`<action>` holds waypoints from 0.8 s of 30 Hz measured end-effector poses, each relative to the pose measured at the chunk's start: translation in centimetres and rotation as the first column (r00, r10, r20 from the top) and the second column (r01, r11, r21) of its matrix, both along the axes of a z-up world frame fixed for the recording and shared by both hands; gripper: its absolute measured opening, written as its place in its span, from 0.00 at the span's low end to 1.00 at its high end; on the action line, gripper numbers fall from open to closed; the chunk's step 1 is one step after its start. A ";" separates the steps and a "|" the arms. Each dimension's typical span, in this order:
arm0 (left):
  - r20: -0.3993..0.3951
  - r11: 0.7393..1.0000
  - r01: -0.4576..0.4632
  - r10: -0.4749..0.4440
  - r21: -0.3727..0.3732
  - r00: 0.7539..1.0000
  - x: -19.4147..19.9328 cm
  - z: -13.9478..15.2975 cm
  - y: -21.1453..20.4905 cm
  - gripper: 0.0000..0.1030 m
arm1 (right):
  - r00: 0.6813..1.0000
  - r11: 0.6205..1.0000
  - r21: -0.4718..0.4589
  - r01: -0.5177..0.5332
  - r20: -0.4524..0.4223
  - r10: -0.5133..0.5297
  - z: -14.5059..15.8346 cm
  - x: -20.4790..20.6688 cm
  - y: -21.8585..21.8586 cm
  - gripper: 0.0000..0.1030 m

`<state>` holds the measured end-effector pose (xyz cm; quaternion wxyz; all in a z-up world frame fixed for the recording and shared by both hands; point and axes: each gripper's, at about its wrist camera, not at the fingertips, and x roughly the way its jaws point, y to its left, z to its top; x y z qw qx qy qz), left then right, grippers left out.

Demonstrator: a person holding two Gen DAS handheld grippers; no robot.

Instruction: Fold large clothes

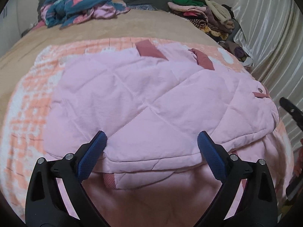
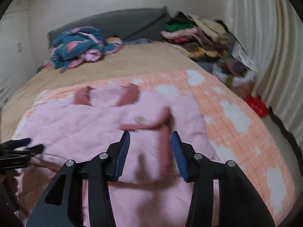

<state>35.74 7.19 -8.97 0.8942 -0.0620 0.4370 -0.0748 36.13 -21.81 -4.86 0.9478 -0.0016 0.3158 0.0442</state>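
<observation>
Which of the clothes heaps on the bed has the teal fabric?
The crumpled heap at the far left by the headboard; the stacked pile at the far right shows green, cream and brown instead.

Soft matt quilted cloth jacket; glossy satin curtain; blue pads look rough-textured, set in matt black plastic.

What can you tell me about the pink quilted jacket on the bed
The pink quilted jacket lies spread flat on a peach and white checked blanket. Soft, padded fabric with diamond stitching, dusty-rose cuffs and trim, and a metal snap. Its near hem is folded over, showing smooth pink lining. Both open grippers, left gripper and right gripper, hover at that edge.
</observation>
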 end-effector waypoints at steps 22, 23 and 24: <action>-0.049 1.000 0.012 -0.012 -0.001 0.999 0.6 -0.5 0.2 0.89 | 0.942 0.978 -0.057 -0.199 -0.288 0.174 -7.9 7.4 8.7 0.72; -0.052 1.000 0.014 -0.015 -0.001 0.999 0.5 -0.2 0.3 0.89 | 0.943 0.980 -0.046 -0.193 -0.283 0.173 -7.9 7.2 8.3 0.72; -0.053 1.000 0.013 -0.013 -0.002 0.999 0.4 -0.1 0.4 0.89 | 0.946 0.982 -0.033 -0.184 -0.278 0.167 -7.8 6.8 8.0 0.72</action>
